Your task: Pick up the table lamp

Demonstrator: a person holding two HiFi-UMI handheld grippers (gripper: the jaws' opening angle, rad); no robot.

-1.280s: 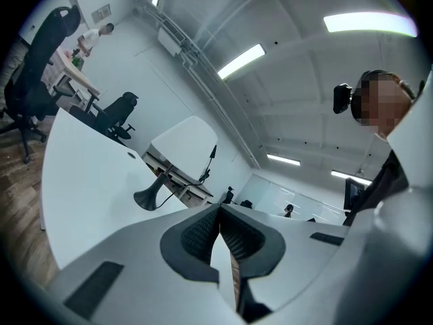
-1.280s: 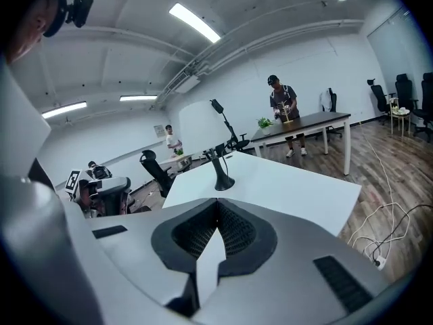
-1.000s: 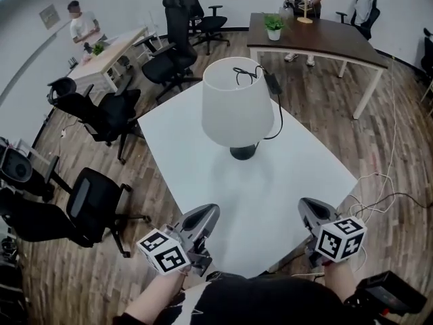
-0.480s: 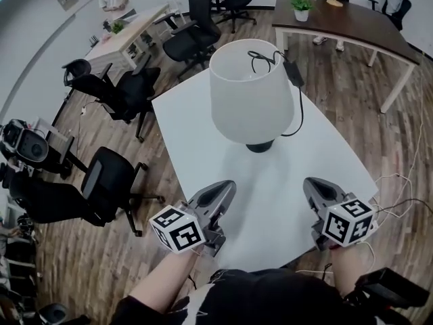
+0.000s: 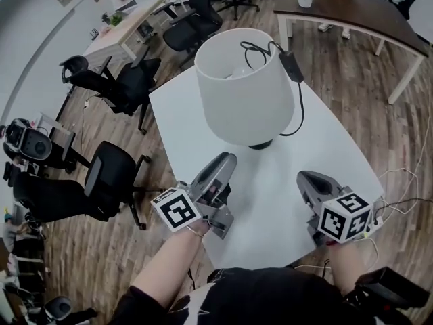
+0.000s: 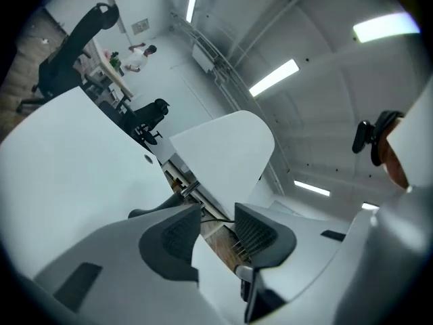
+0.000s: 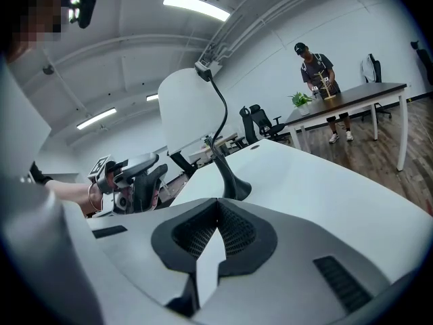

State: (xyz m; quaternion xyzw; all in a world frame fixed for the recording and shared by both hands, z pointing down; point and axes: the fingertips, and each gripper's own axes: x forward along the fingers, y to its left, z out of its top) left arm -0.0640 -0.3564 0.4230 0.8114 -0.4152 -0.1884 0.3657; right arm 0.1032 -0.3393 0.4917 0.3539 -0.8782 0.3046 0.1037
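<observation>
Our left tongs (image 5: 224,163) have just been opening, with nothing in them, and slid closer to the lamp (image 5: 240,90) standing on the white worktop (image 5: 331,147), while our right tongs (image 5: 306,180) are shut tight and empty, so we look ready to grab it.

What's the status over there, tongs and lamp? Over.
Left tongs just opening, nothing between. Right tongs shut, empty. Table lamp upright on white table, untouched. Path clear; cord hangs beside the shade.

An open office — black swivel chairs (image 5: 109,175), long desks (image 5: 352,11), plank floor (image 5: 338,80), ceiling strip lights (image 7: 196,7).
</observation>
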